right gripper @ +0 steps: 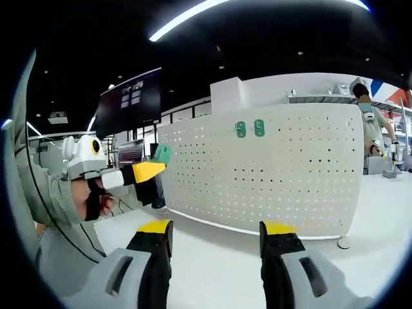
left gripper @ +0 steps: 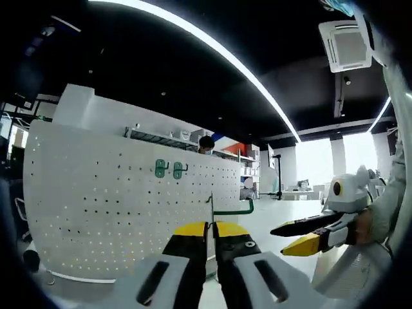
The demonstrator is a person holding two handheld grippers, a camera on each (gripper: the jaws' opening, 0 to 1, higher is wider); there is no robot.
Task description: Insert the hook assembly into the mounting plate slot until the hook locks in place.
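**Hook in the left jaws, pegboard ahead**

Over in the left gripper view: left gripper (left gripper: 211,226) clamped tight on the green hook assembly (left gripper: 233,210), yellow tips pressed together with the thin plate edge standing up between them and the hook arm reaching off to the right, curling up at its end. Held in the air, short of the white perforated mounting plate (left gripper: 96,193) that stands upright beyond and to the left. Already hanging high on that board: two green hooks (left gripper: 168,169), side by side, near its top edge. Coming in from the right, the right gripper (left gripper: 297,237), jaws parted, nothing between them, gripped by a hand (left gripper: 365,226) in a pale sleeve.

Switching to the right gripper view: right gripper (right gripper: 215,233) wide open over the white tabletop (right gripper: 212,270), empty. Mounting plate (right gripper: 290,174) straight ahead, well apart from the jaws, the same two green hooks (right gripper: 250,129) up near its top. Left gripper (right gripper: 154,168) in from the left, green piece (right gripper: 162,153) showing at its yellow tip. Far right, a person (right gripper: 372,125) standing behind the board.
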